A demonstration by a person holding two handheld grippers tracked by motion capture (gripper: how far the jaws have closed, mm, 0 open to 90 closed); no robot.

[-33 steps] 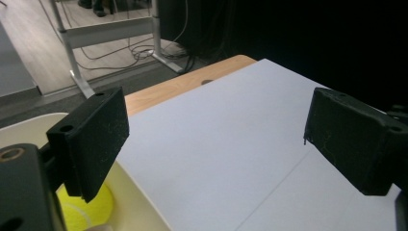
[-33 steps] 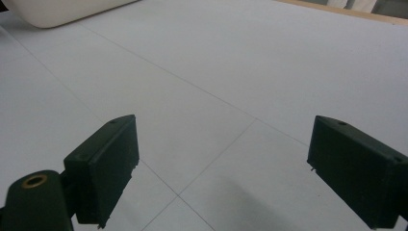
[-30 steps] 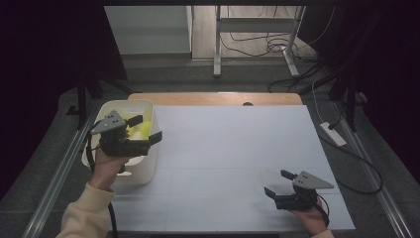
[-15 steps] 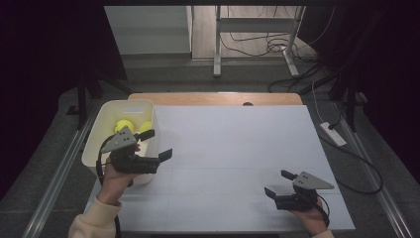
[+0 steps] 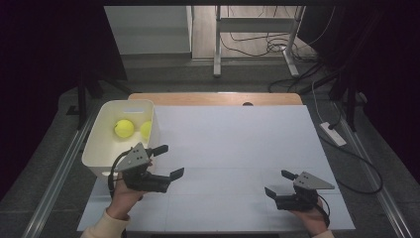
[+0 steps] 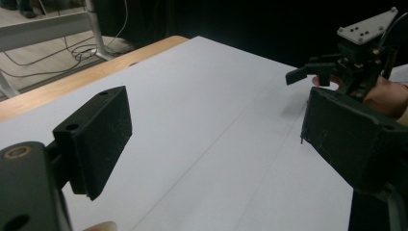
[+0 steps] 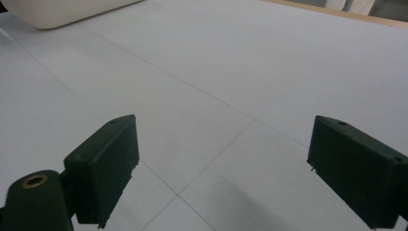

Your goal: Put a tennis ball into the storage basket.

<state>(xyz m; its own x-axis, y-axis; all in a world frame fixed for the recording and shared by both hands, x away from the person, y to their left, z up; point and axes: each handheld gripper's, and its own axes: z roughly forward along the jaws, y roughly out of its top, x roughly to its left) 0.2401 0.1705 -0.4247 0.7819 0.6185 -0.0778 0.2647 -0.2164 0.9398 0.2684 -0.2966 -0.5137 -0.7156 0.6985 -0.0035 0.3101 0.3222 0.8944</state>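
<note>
We see two yellow balls (image 5: 124, 128) lying in the white bin (image 5: 97, 148) at the table's (image 5: 233, 144) left edge, toward the bin's far end. Our left gripper (image 5: 167, 161) sits just right of the bin's near corner, apart from the balls; its jaws have just been closing a little yet stand apart with nothing between them. Well to the right of the bin, near the table's front edge, our right gripper (image 5: 280, 183) rests released and empty.

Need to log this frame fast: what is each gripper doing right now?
Left gripper: open, holding nothing, jaws just been closing a little.
Right gripper: open, holding nothing, low over the white table.
</note>
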